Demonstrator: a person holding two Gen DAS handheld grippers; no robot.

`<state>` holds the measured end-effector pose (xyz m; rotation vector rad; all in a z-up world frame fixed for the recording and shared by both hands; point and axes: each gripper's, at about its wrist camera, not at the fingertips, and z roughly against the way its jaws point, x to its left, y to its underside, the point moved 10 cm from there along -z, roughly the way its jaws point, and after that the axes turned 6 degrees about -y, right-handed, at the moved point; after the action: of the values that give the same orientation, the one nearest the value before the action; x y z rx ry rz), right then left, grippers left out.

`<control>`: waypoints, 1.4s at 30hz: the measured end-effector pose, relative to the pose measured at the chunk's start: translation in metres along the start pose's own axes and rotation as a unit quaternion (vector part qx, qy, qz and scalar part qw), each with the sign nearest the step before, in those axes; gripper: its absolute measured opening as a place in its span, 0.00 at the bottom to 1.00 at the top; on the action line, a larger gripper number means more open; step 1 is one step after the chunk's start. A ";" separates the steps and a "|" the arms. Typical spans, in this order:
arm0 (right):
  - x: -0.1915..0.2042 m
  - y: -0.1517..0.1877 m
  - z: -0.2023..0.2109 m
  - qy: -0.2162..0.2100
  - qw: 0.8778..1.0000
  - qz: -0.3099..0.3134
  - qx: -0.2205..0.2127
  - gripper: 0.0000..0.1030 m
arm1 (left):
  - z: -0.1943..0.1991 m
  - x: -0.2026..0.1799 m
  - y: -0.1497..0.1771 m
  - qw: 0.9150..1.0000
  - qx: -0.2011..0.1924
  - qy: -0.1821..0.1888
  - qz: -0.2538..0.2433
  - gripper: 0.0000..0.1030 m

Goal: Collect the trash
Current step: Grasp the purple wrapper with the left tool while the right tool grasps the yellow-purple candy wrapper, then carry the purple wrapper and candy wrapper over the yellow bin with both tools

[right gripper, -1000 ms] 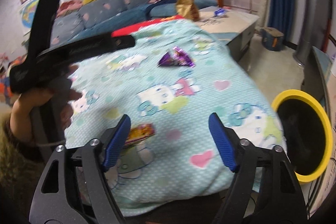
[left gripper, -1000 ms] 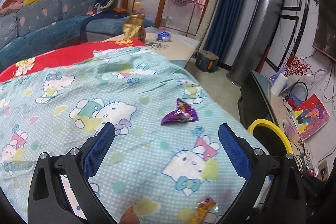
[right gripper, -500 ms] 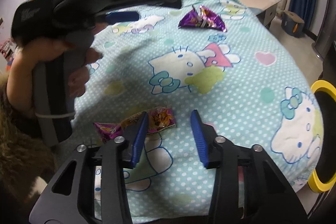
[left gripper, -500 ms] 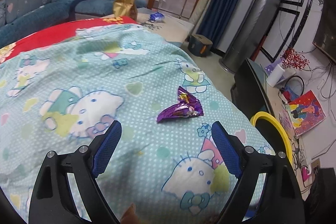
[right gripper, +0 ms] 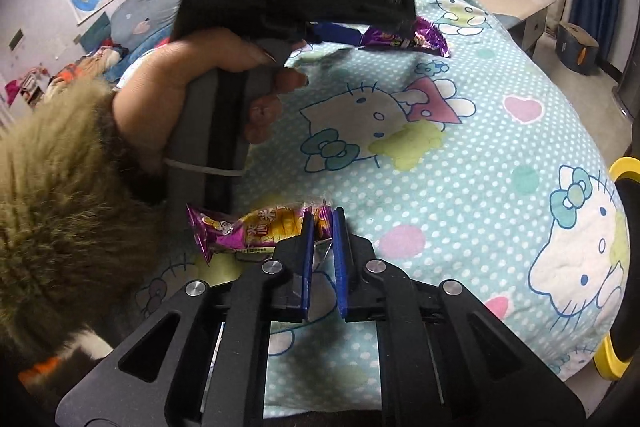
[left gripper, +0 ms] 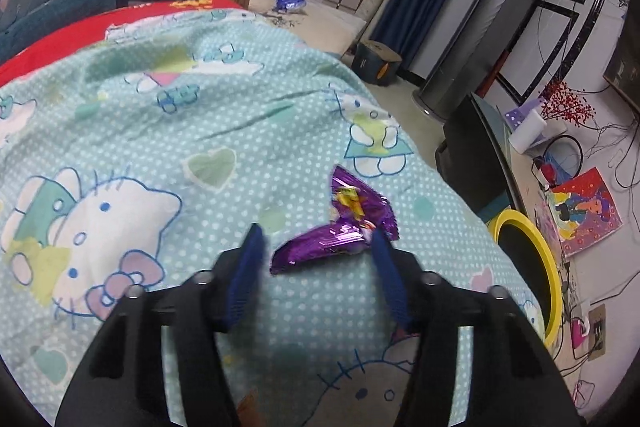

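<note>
A purple snack wrapper [left gripper: 340, 239] is being closed on between the narrowing jaws of the left gripper [left gripper: 316, 247]. The end of an orange-and-purple candy wrapper [right gripper: 256, 231] is being pinched by the clenched right gripper [right gripper: 322, 223].

Foil wrapper [left gripper: 336, 227] on the blanket [left gripper: 160, 131], snack wrapper [right gripper: 256, 231] nearer, bin [left gripper: 536, 267] beside the right edge, probably on the floor.
</note>
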<state>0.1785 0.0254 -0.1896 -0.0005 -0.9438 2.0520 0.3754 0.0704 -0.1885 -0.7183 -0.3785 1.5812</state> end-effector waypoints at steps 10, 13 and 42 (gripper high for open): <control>-0.014 -0.007 0.020 0.019 0.999 -0.017 -0.026 0.04 | 0.009 -0.015 0.005 1.000 -0.006 0.007 -0.024 0.41; -0.020 -0.012 0.027 0.027 0.999 -0.024 -0.036 0.04 | 0.022 -0.021 0.005 0.999 -0.019 0.009 -0.029 0.41; -0.114 -0.022 0.128 0.111 0.977 -0.111 -0.145 0.04 | 0.124 -0.101 0.005 0.992 -0.095 0.053 -0.071 0.41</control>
<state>0.2246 -0.1258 -0.1216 -0.2640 -1.0418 1.6578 0.2927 -0.0077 -0.0764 -0.8980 -0.4942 1.3781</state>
